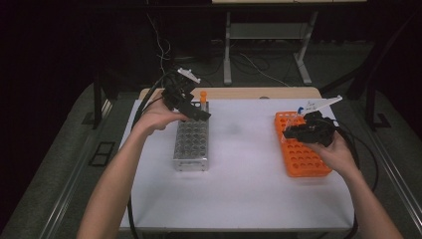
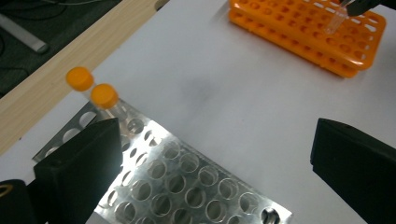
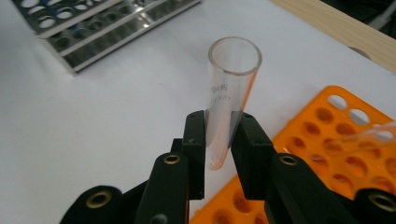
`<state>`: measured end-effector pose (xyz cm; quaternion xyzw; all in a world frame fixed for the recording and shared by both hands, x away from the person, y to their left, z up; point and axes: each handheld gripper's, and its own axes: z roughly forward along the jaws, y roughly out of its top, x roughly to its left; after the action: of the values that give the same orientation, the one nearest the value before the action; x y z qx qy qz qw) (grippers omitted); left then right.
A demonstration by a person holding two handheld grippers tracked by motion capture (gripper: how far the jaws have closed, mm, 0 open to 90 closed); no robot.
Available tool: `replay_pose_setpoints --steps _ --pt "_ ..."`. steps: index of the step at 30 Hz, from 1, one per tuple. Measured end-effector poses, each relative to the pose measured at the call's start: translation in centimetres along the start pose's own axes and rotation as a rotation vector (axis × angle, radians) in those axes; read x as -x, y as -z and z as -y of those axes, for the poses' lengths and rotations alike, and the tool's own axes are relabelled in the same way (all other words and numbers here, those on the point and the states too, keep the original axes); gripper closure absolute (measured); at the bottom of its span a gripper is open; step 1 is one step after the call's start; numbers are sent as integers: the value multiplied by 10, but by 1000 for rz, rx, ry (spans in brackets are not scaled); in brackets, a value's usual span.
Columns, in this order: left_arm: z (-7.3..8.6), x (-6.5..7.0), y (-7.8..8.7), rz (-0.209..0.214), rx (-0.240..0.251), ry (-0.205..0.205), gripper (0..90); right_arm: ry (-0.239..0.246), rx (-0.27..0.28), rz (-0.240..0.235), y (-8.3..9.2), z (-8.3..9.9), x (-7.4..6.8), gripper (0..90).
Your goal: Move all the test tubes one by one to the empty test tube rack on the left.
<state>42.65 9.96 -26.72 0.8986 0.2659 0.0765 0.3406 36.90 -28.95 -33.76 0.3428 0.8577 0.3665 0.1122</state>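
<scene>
Clear tube point(image 3: 226, 105) between right gripper point(image 3: 223, 140) jaws, seemingly above orange rack point(image 3: 345, 135)

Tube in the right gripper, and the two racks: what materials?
Tube: clear, glossy, likely plastic or glass; the table shows through it, faint print on its wall. Silver rack: bright reflective sheet metal, probably aluminium or steel. Orange rack: opaque, matte, looks like moulded plastic.

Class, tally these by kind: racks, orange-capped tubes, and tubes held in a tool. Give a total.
Racks: 2, a metal rack and an orange rack
Orange-capped tubes: 2
Tubes held in a tool: 1, a clear tube in the right tool
Total: 5
</scene>
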Motion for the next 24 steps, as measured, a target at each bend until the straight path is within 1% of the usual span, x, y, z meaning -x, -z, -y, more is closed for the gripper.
replay_pose_setpoints --steps 3,5,9,10,14,16,20,24 --pt "-3 8 0 14 7 -21 8 17 -11 -31 0 -5 -9 750" --pt "-5 13 0 26 8 -40 8 46 -16 -44 0 -9 -16 749" --pt "-9 23 -3 45 -3 -72 8 86 -21 -77 -2 -17 -30 750" --pt "-10 26 -4 51 -9 -86 8 94 -23 -87 -4 -19 -34 750" --pt "-13 38 -9 78 -12 -121 8 134 -36 -127 -9 -27 -49 750" --pt "-15 43 -11 88 -20 -144 8 159 -41 -145 -12 -30 -56 750" --pt "-17 54 -15 118 -26 -178 13 205 -50 -179 -18 -36 -70 749" --pt "-19 65 -17 148 -28 -218 28 235 -62 -201 -23 -40 -81 750"
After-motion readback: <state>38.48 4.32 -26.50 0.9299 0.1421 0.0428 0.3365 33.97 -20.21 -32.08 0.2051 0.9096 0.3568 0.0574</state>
